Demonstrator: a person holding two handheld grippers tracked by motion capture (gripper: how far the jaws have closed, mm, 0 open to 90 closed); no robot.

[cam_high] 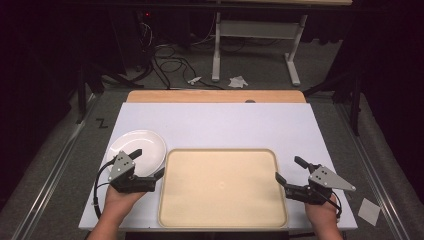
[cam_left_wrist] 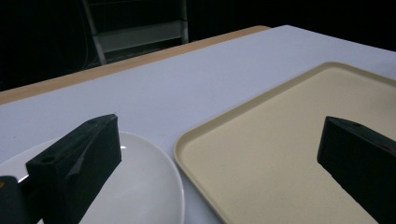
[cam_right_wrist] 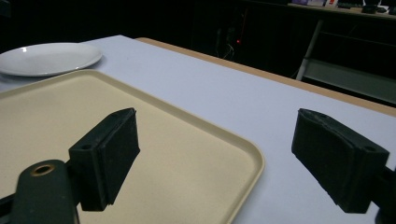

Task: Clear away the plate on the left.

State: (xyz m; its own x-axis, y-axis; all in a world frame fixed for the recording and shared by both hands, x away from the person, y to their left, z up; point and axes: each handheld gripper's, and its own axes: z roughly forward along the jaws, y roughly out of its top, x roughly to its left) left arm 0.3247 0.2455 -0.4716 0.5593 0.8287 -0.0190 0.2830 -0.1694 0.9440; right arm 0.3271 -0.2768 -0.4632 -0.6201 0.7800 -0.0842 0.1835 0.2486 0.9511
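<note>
Both grippers (cam_high: 148, 162) (cam_high: 288, 170) gape over white table (cam_high: 225, 122), dark room beyond.

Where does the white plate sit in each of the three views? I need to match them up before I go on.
High view: the white plate lies left of centre on the table, just off the tray's far left corner, partly under the left gripper.
Left gripper view: bottom left, behind the left jaw.
Right gripper view: top left, beyond the tray.
Shared landmark: the beige tray, next to the plate in all three.

No readable text, label or number shows anywhere.
</note>
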